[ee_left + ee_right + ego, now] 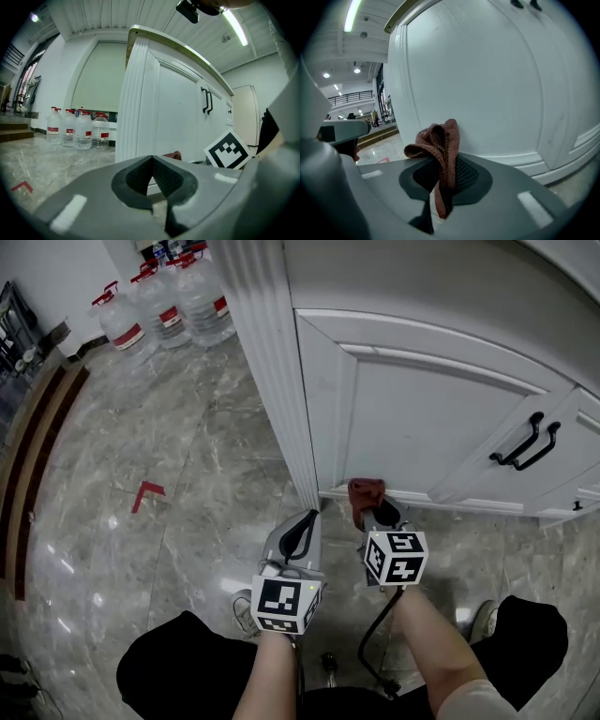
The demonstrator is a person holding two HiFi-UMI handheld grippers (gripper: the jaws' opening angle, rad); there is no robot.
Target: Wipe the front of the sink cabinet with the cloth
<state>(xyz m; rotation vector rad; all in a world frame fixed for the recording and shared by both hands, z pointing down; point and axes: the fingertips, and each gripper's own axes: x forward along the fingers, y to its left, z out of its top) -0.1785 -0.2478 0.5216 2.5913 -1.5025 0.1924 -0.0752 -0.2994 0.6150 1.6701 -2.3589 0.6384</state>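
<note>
1. Your right gripper (441,180) has its jaws closed tight on the reddish-brown cloth (439,140), which bunches up above the jaw tips.
2. The cloth sits at the bottom left corner of the white cabinet door (422,418), just above the marble floor (187,484). You cannot tell whether it presses the panel.
3. Your left gripper (152,164) has its jaws together with nothing between them. It is just beside the right one and points at the fluted corner post (272,362).
4. Water bottles (169,306) stand well apart, to the left.
</note>
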